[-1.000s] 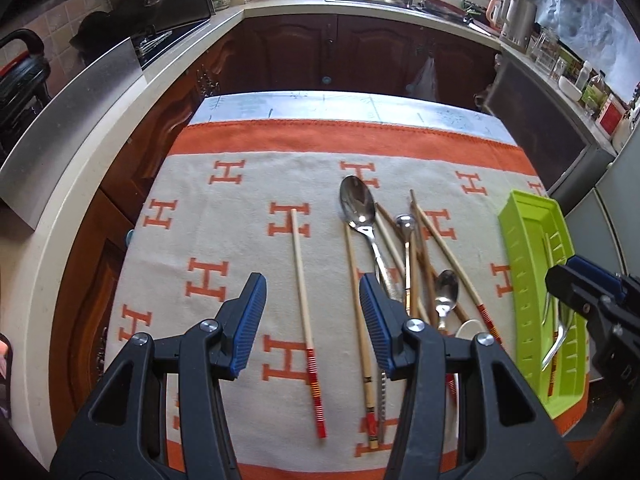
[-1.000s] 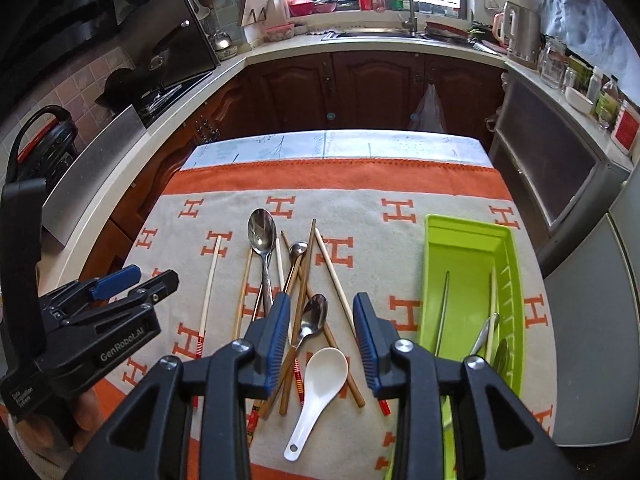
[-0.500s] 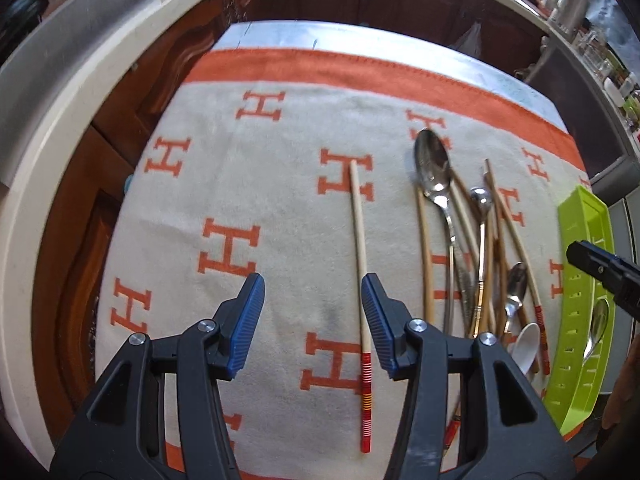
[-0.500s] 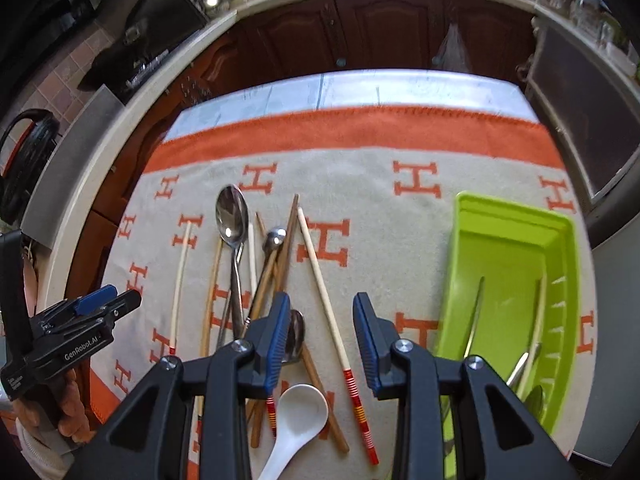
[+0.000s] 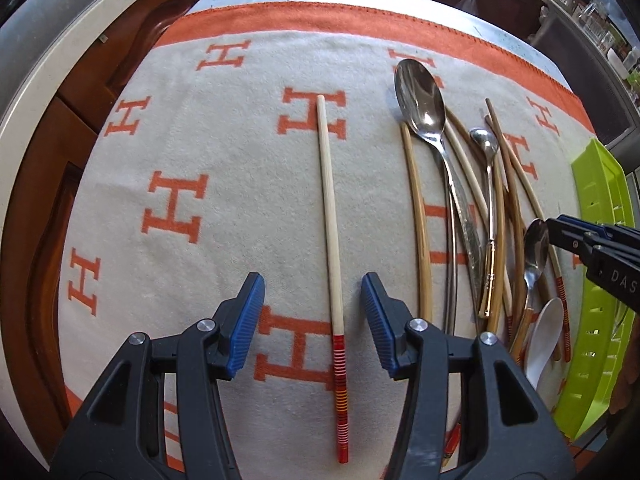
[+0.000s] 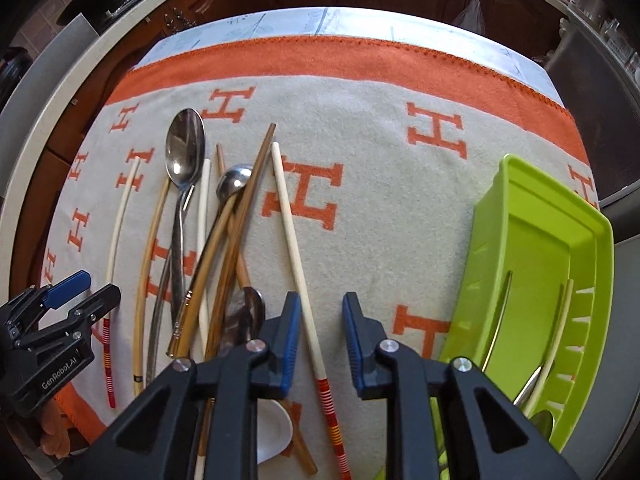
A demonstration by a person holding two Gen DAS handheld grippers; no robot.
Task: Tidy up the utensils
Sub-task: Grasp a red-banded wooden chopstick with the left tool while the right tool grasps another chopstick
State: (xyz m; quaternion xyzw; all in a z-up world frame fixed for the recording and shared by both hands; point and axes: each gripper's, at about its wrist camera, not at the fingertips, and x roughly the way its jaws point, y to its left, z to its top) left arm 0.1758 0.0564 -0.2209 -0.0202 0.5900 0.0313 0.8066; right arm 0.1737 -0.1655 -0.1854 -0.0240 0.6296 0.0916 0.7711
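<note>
Both tools are down low over the blanket-covered surface, each lined up on a chopstick of its own, so I'd say the step in hand is the reach just before a pick-up.

Nearest to me, the left tool has its blue pads spread wide and holds nothing. The lone pale chopstick runs straight up the gap between them, its red-striped end lying back under the tool's frame. Neither pad seems to touch it yet.

The right tool stands the same way: spread apart, empty, with another red-banded chopstick passing between its pads, closer to the left pad than the right. This stick lies a little apart from the heap.

For each, the next move looks like a short drop to the cloth and a squeeze on the shaft, low enough that the thin round stick doesn't roll out. The right tool also needs to stay clear of the white spoon and small metal spoon just beside its left pad.

Further out is the tangle: a big metal spoon, a slim one and several darker chopsticks crossing one another. Off to the right, the green tray already holds a few pieces, so most of the sorting seems yet to do.
</note>
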